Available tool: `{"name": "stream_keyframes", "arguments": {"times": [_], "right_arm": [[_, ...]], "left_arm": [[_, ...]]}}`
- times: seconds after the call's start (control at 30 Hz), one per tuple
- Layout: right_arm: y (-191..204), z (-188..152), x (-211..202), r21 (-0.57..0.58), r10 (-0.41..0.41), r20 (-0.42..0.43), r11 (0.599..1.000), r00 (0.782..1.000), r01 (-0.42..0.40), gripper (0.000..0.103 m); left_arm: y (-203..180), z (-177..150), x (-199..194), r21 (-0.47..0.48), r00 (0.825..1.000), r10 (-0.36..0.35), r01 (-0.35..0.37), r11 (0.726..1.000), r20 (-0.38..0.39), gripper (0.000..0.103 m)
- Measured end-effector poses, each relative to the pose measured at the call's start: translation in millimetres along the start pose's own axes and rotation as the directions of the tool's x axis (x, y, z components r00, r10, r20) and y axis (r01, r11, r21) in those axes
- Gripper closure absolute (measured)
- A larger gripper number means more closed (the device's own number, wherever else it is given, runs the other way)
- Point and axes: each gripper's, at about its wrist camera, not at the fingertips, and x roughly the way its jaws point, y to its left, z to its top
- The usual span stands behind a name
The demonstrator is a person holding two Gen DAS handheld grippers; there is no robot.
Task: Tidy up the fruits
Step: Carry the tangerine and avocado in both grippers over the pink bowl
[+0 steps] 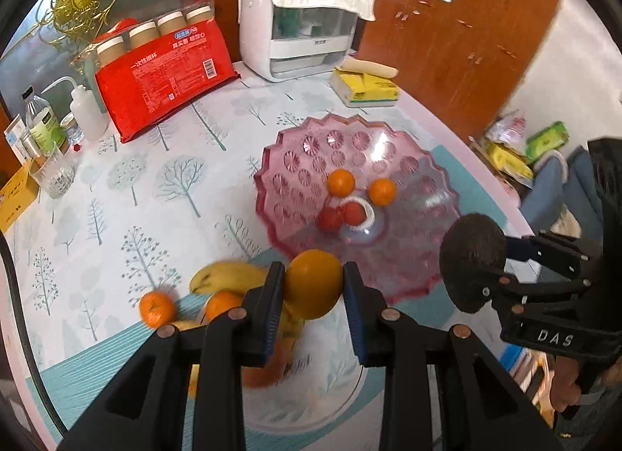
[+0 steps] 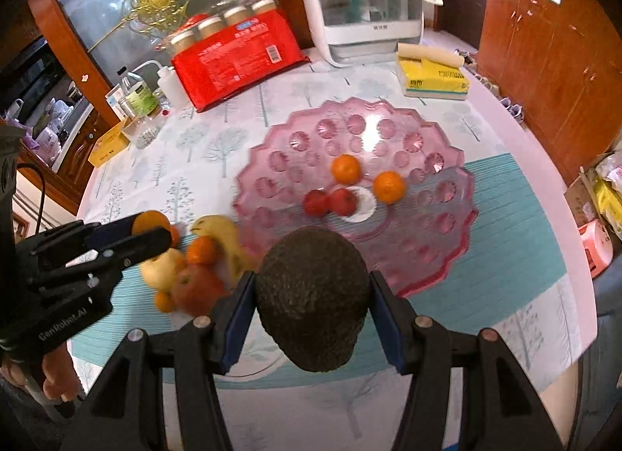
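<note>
The left gripper (image 1: 314, 285) is clamped on an orange (image 1: 314, 283), carried above the loose fruit pile (image 2: 186, 272) on the table (image 1: 116, 198). The right gripper (image 2: 313, 305) is clamped on an avocado (image 2: 313, 297). Both hang near the pink dish (image 2: 388, 132), probably their destination, since small fruits already sit inside.

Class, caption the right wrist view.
Right hand-held gripper grips a dark avocado before the pink fruit tray.
</note>
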Motion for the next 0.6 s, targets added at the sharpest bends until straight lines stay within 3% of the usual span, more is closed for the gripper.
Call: {"name": "stream_keyframes", "arguments": {"times": [0.3, 0.6], "right_arm": [[-59, 31, 55, -0.017, 0.053, -0.087, 0.998, 0.995, -0.055, 0.046], [-74, 47, 92, -0.050, 0.083, -0.138, 0.995, 0.987, -0.091, 0.046]], "left_arm": [[-25, 44, 59, -0.096, 0.998, 0.067, -0.068, 0.993, -0.007, 0.075], [-29, 50, 126, -0.105, 0.984, 0.133, -0.145, 0.984, -0.115, 0.075]]}}
